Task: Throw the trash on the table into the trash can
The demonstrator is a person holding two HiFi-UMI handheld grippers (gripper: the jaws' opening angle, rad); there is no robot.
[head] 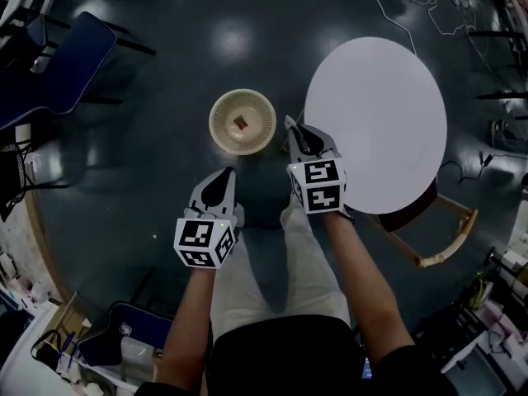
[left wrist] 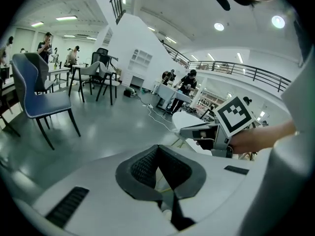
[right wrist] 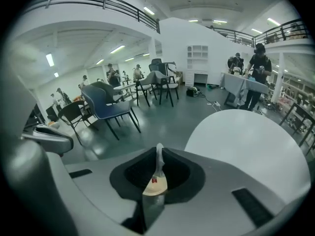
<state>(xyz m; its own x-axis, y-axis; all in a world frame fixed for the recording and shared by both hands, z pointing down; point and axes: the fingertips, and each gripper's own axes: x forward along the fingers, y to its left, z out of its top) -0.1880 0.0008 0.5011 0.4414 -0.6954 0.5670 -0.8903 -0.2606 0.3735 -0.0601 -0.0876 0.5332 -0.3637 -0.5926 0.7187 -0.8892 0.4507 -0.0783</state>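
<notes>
Item 1, R gripper (head: 291, 128): jaws nearly closed, pinching a thin white scrap (right wrist: 158, 157) that stands upright betw. the pads. We see its tip poke out past them. Gripper sits over the dark floor (head: 165, 48), betw. trash can (head: 217, 123) and white round table (head: 375, 126).

Item 2, L gripper (head: 228, 174): jaws pressed together, nothing betw. them that we can see. It hangs near the can, not touching it.

Item 3, trash can: cream, round, on the floor just beside the table. We note a small reddish-brown bit (head: 240, 123) inside.
</notes>
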